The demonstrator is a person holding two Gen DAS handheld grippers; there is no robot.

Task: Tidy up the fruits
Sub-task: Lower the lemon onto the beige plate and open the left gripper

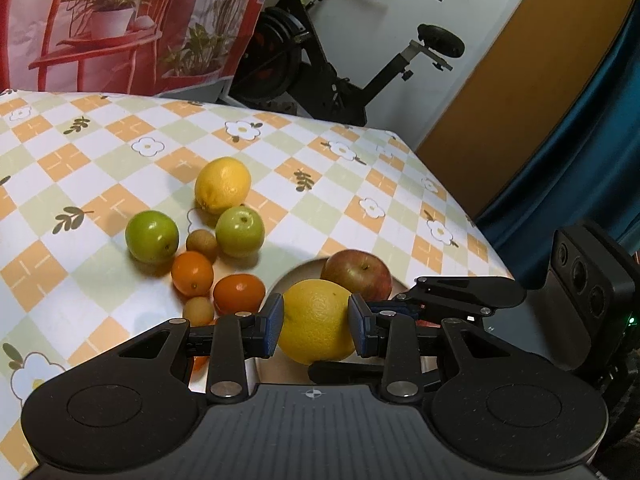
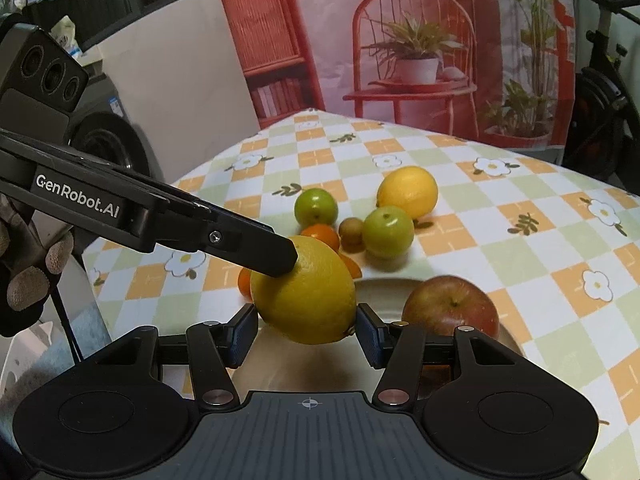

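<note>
A yellow lemon (image 1: 314, 320) (image 2: 306, 296) hangs just above the left part of a pale plate (image 1: 294, 278) (image 2: 384, 286). My left gripper (image 1: 316, 324) has a blue pad pressed on each side of it. The right gripper (image 2: 308, 336) also closes its pads against the lemon's two sides. In the right wrist view a left finger (image 2: 276, 258) rests on the lemon's upper left. A red apple (image 1: 357, 274) (image 2: 452, 306) lies on the plate. Beyond it on the cloth lie a second lemon (image 1: 222, 185), two green apples (image 1: 152, 236) (image 1: 240, 231), two tangerines (image 1: 192, 273) and small brown fruits (image 1: 201, 241).
The checked tablecloth (image 1: 100, 148) ends at the table's right edge (image 1: 460, 208), with an exercise bike (image 1: 320, 64) behind it. A printed backdrop (image 2: 420, 40) hangs at the back. A gloved hand (image 2: 24, 280) holds the left gripper, and a washing machine (image 2: 108, 140) stands off the table's left corner.
</note>
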